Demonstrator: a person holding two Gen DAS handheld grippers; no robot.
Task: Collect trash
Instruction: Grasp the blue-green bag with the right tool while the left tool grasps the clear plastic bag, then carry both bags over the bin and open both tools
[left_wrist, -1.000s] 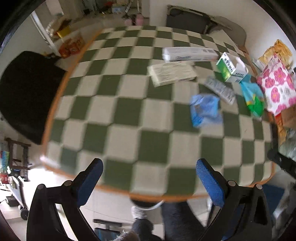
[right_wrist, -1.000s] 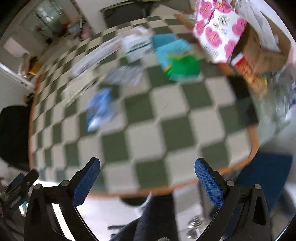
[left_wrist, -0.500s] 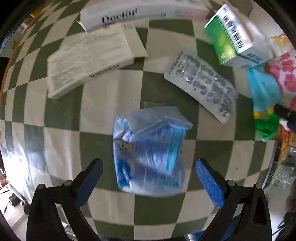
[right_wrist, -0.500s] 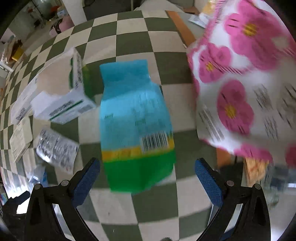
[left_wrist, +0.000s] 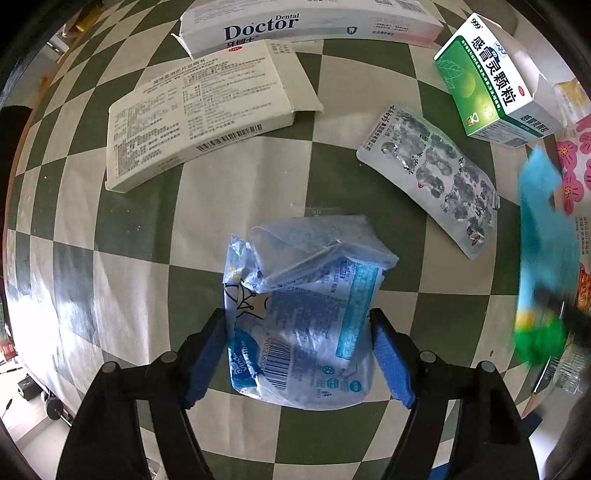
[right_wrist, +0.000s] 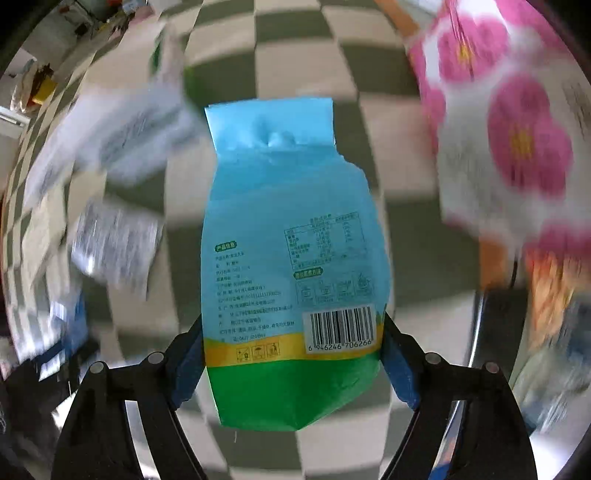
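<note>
A crumpled blue see-through plastic wrapper (left_wrist: 306, 295) lies on the green-and-white checked tablecloth (left_wrist: 129, 295). My left gripper (left_wrist: 297, 321) points straight down over it. Its jaws are closing, and the blue pads (left_wrist: 208, 354) meet the wrapper's two side edges. In the right wrist view a blue, yellow and green snack bag (right_wrist: 291, 221) sits sharp between the closing jaws of my right gripper (right_wrist: 292, 325), whose pads press on its sides, while the table behind is blurred. The same bag (left_wrist: 543, 229) shows blurred at the right edge of the left wrist view.
Beyond the wrapper lie a flat white medicine box (left_wrist: 199, 114), a long toothpaste box (left_wrist: 310, 22), a green-and-white medicine box (left_wrist: 487, 81) and a silver blister pack (left_wrist: 432, 173). A white bag with pink flowers (right_wrist: 509, 122) stands right of the snack bag.
Both grippers came down from high over the table onto their items. Both pairs of jaws have narrowed from wide open onto the wrapper and the snack bag. The snack bag now moves with the right gripper.
</note>
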